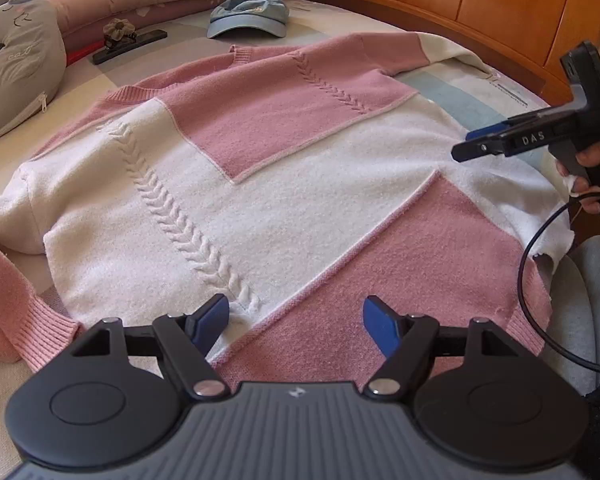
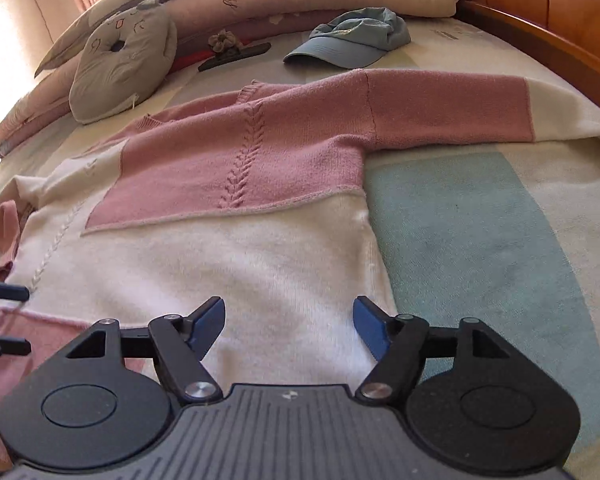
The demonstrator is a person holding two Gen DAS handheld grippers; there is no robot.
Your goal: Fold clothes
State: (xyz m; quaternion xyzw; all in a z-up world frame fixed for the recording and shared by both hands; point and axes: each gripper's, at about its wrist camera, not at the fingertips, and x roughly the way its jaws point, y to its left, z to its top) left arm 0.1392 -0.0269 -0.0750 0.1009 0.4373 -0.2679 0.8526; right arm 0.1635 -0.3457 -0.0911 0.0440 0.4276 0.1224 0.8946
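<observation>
Both my left hand-held gripper (image 1: pixel 296 322) and right hand-held gripper (image 2: pixel 289 326) are hovering open and empty over the pink-and-white sweater (image 1: pixel 260 184) lying flat on the bed (image 2: pixel 480 240), and I'm worrying they'll pinch only the top layer and bunch it.

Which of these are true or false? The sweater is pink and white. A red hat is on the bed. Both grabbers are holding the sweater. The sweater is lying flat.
1. The sweater is pink and white. True.
2. A red hat lies on the bed. False: the cap is blue.
3. Both grabbers hold the sweater. False: the left gripper and right gripper are open, holding nothing.
4. The sweater lies spread flat on the bed. True.
</observation>
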